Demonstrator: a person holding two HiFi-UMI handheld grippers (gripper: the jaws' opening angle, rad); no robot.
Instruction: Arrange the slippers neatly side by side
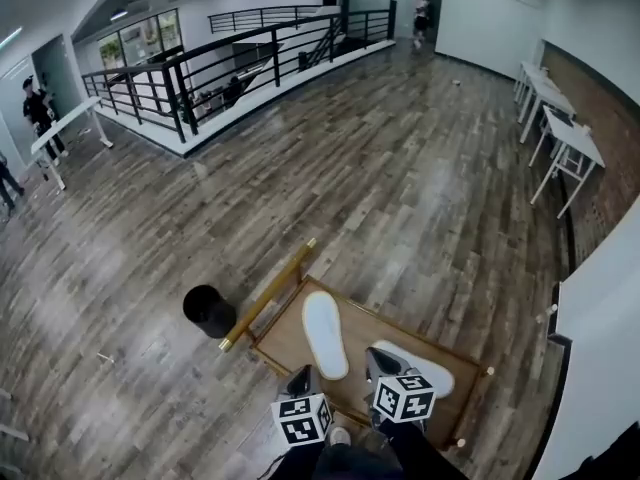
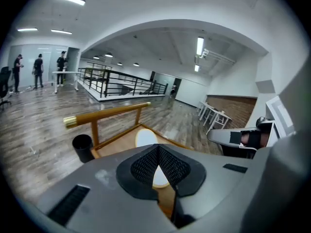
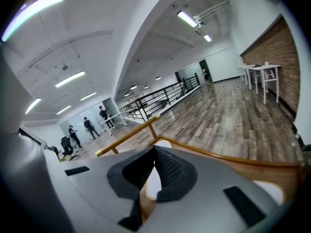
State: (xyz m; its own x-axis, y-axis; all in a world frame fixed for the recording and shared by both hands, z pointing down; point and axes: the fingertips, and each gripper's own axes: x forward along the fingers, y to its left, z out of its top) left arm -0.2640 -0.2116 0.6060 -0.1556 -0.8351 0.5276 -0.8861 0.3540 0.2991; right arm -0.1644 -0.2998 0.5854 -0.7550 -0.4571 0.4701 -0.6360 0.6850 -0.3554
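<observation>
grey plastic tongs, 2 pieces, hand-held, each carrying a marker cube.

1. left gripper point(image 2: 158, 152): jaws clenched pad to pad, nothing between them. a pale slipper sole shows past the tips at 12 o'clock.
2. right gripper point(image 3: 155, 154): jaws likewise pressed together, empty. in the head view it hangs over the near end of the right slipper; contact cannot be told.
3. left slipper point(image 1: 325, 334): white, long axis running 12 to 6 o'clock, lying on the wooden tray just beyond the left gripper.
4. right slipper point(image 1: 432, 374): white, at 3 o'clock of the left slipper and apart from it, turned toward 4 o'clock. the pair is judged splayed, not yet side by side.
5. wooden tray point(image 1: 400, 325): low rim, set on a plank floor.
6. wooden rail point(image 1: 268, 294): brass-capped, along the tray's 9 o'clock side.
7. black pot point(image 1: 208, 310): on the floor at 9 o'clock of the tray, just beside the rail's end.
8. white tables point(image 1: 560, 133) at 2 o'clock; black railing point(image 1: 230, 63) at 11 o'clock.

hazards, judged:
- clenched jaws cannot take a slipper; a push with shut tips would likely skid the flat sole across the smooth board or over the rim.
- the 2 tongs work close together and may knock each other.
- a wide swing toward 9 o'clock could catch the rail or tip the pot.
- a grip on 1 edge of a soft slipper may let it fold or twist askew.
</observation>
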